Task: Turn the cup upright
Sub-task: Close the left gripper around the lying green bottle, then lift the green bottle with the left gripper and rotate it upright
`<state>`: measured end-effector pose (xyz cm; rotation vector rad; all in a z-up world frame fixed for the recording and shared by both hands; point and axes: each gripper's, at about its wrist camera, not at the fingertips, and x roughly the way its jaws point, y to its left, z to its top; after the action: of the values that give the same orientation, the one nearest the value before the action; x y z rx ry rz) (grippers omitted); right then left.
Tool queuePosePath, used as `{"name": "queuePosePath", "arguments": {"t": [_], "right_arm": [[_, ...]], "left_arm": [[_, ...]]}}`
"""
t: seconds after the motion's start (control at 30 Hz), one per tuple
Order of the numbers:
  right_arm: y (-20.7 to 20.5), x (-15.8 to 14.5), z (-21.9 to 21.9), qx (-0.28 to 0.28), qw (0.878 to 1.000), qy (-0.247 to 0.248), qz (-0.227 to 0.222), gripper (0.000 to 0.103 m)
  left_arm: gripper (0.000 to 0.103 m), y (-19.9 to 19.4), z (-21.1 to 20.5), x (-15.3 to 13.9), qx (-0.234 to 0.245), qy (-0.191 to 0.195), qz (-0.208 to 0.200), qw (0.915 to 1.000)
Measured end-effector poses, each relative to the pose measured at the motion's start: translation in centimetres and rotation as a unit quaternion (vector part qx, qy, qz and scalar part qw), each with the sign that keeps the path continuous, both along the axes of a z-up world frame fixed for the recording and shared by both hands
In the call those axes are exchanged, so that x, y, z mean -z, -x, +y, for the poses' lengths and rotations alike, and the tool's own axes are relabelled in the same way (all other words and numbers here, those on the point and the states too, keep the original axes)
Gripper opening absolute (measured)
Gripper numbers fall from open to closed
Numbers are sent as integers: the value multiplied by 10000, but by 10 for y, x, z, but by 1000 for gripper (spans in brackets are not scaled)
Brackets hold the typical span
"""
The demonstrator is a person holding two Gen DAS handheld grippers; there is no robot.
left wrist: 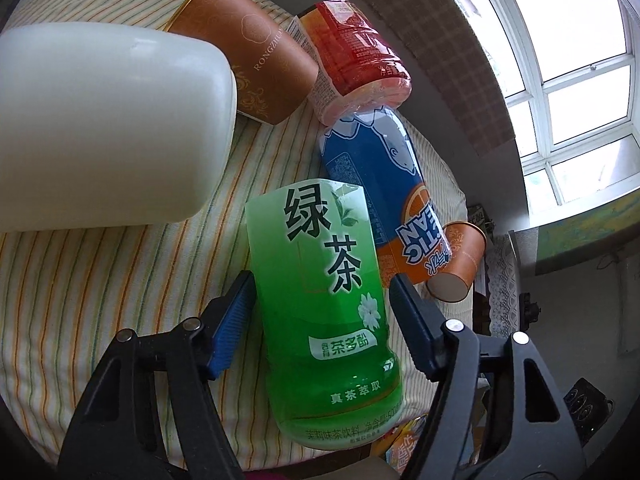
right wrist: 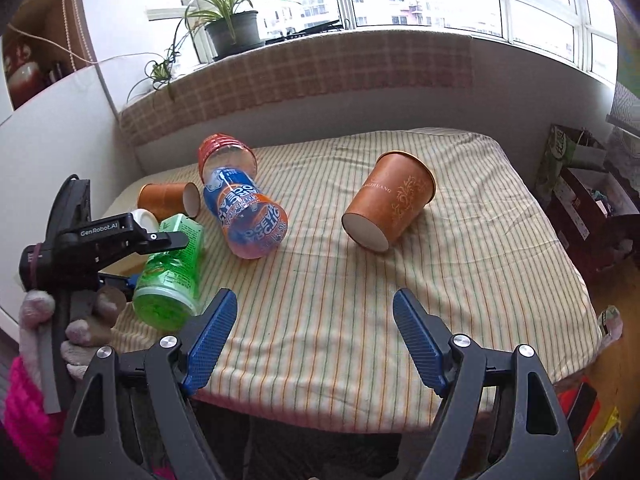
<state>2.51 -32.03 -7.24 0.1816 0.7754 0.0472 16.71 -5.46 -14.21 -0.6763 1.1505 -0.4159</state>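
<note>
Several cups lie on their sides on a striped cloth. A green tea-label cup lies between the open fingers of my left gripper, with small gaps on both sides; it also shows in the right wrist view, where the left gripper is over it. A blue-orange cup, a red cup, a small brown paper cup and a large brown paper cup lie nearby. My right gripper is open and empty above the cloth's front.
A white cup lies close at the left of the left wrist view. A checked windowsill with a potted plant runs along the back. Boxes and bags stand at the right past the table edge.
</note>
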Motion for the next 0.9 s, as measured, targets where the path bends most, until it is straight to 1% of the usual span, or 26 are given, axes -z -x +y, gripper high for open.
{"name": "queuePosePath", "arguments": {"t": [0.03,0.23,0.3,0.4,0.6,0.7,0.83,0.9], "right_arm": [[-1,1,-1,14,10000,-17,15,80],[-3,7,1,9,9999,-43,142,80],[-3,8,2,3,9999,-59,150,80],[-2,6,3,7,9999,-45,115,80],[-5,6,4,4,9999,-40,134,80],[-6,4,5,6,9999,-45,122,80],[-4,2,4,11,10000,-54,69,80],[-4,2,4,20,10000,-42,78,80]], "left_arm": [[63,0,-1,0,35,-24,-12,10000],[63,5,-6,-8,145,-187,-187,9995],[62,9,-8,-15,185,-290,-348,9988],[61,16,-10,-29,205,-555,-698,9958],[60,28,-16,-54,203,-1293,-1405,9814],[58,32,-21,-60,225,-1584,-1653,9732],[57,39,-27,-65,256,-1981,-1977,9597],[57,41,-31,-65,340,-2074,-2043,9561]]}}
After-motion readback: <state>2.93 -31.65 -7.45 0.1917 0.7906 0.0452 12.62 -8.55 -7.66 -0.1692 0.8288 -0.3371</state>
